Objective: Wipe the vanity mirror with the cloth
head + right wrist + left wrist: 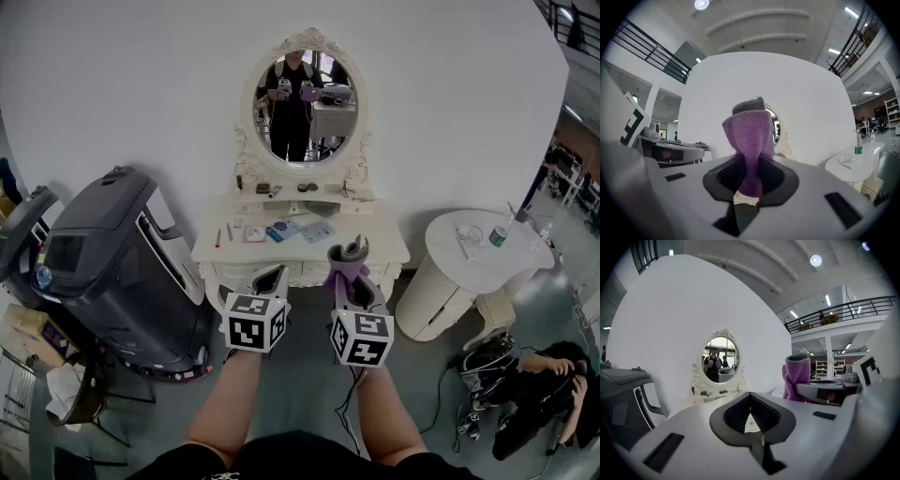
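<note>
- Vanity mirror [305, 108]: an oval glass in a white carved frame, standing upright at the back of a white dressing table [380, 247] against a plain white wall. It shows the reflection of a person holding both tools.
- The cloth [348, 259] is purple with a grey edge. It is well short of the mirror, out in front of the table's front edge.
- The right hand-held gripper [350, 274] is clenched on the cloth. In the right gripper view the cloth [750, 136] is pinched at its lower part between the dark pads, and its upper part stands up above the jaws.
- The left hand-held gripper [269, 278] is just beside the right one. In its own view the jaws meet at their tips with nothing between them.
- Each tool carries a marker cube [254, 323] near the wrist.
- The tabletop holds a few small flat packets and a thin red stick. Small pots sit on the ledge under the mirror.
- The floor is smooth and grey.
- A large dark grey machine [103, 262] stands to the left of the table.
- A round white side table [464, 267] stands to the right of it, with a bottle [498, 235] on top.
- The gripper views show a high white ceiling with lamps and a railed upper gallery.
</note>
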A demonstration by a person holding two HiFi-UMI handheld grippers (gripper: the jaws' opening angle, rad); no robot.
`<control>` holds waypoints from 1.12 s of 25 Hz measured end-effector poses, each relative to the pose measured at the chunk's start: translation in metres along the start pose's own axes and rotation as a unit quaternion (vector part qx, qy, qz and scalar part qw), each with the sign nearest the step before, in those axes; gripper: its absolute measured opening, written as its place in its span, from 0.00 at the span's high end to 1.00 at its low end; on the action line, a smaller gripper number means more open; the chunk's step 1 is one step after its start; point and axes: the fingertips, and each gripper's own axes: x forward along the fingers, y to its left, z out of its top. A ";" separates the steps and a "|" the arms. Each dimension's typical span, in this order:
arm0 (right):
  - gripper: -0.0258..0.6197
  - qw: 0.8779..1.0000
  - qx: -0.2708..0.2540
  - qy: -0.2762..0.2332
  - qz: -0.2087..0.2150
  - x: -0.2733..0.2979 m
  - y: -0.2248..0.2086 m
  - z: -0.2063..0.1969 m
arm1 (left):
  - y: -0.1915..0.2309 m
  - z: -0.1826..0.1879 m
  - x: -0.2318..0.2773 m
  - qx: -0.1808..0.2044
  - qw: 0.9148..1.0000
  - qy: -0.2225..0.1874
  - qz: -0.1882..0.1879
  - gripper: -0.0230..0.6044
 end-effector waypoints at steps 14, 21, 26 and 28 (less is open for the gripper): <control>0.84 1.000 0.011 -0.004 0.015 0.006 -0.029 0.002 | -0.018 0.001 0.019 0.017 1.000 -0.001 0.018 0.95; 0.84 0.999 0.001 0.001 0.032 0.002 -0.038 -0.004 | -0.031 -0.008 0.023 0.015 1.000 0.007 0.026 0.95; 0.84 1.000 0.001 0.007 0.030 0.008 -0.050 -0.009 | -0.035 -0.008 0.038 0.020 1.000 0.009 0.020 0.95; 0.84 1.000 0.002 0.007 0.024 0.015 -0.057 -0.009 | -0.035 -0.007 0.047 0.021 1.000 0.008 0.015 0.95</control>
